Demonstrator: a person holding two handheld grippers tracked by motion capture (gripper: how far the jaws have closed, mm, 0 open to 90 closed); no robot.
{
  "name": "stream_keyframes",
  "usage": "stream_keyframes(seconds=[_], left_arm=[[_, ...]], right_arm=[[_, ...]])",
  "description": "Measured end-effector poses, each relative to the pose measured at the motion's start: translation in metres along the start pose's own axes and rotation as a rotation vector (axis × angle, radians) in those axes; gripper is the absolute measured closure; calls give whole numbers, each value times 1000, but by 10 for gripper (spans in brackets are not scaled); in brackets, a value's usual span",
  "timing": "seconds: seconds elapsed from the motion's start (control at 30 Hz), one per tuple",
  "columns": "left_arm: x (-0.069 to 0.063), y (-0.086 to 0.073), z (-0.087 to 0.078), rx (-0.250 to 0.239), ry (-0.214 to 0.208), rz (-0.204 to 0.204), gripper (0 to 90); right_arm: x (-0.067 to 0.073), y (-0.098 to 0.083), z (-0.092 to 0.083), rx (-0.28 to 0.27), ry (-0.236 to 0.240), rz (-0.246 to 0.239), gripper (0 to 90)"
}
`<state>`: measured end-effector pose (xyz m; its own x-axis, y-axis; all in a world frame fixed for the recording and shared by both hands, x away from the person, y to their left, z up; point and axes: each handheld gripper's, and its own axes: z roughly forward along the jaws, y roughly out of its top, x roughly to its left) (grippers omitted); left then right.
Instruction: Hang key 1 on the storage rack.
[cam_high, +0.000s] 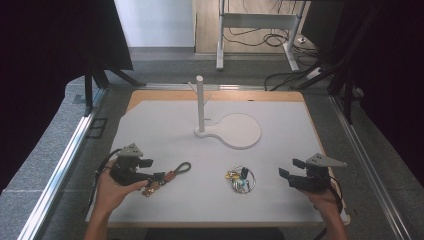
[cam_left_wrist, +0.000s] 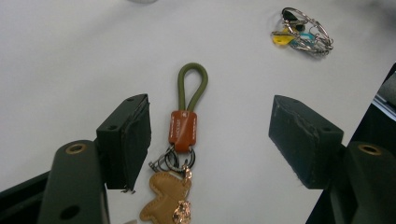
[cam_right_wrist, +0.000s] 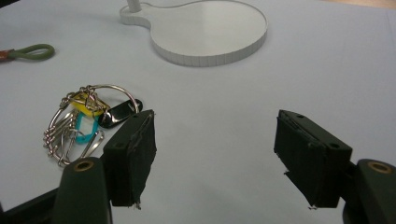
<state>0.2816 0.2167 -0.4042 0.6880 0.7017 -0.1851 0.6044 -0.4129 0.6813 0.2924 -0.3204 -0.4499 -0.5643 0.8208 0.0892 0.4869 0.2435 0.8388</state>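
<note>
Both grippers, left (cam_left_wrist: 210, 135) and right (cam_right_wrist: 215, 154), gape wide, holding nothing. Between the left jaws lies a green-looped keychain (cam_left_wrist: 184, 140); a key ring bundle (cam_right_wrist: 84, 123), perhaps with tags, lies beside the right.

On the white table (cam_high: 165, 125) there are two bunches of key things. One is a keychain (cam_left_wrist: 183, 140) with one olive cord loop, one orange leather tab, a few small dark rings and one tan leather charm; it lies toward the table's near left corner. The other is a wire key ring (cam_right_wrist: 84, 122) carrying one yellow tag, one blue tag, one black fob and several metal pieces, near the middle of the near edge. One white stand (cam_high: 227, 127) with one upright post sits toward the far edge. Two grippers are held, one per hand.
</note>
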Motion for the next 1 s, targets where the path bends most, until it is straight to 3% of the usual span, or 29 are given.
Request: stream_keyframes(seconds=[0.2, 0.27, 0.3, 0.63, 0.7, 1.0], left_arm=[[-5, 15, -2, 35, 5, 45, 305], [-5, 17, 1, 80, 7, 54, 310], [-5, 19, 6, 106, 8, 53, 313], [5, 28, 23, 190, -15, 45, 367], [5, 29, 30, 223, -37, 50, 382], [17, 27, 50, 333, -36, 46, 421]], right_arm=[[3, 1, -5, -6, -7, -1, 301], [6, 0, -5, 0, 6, -18, 297], [6, 0, -4, 3, 12, -27, 296], [11, -3, 0, 30, 38, -60, 294], [10, -3, -2, 28, 44, -60, 294], [9, -4, -2, 28, 42, -53, 293]])
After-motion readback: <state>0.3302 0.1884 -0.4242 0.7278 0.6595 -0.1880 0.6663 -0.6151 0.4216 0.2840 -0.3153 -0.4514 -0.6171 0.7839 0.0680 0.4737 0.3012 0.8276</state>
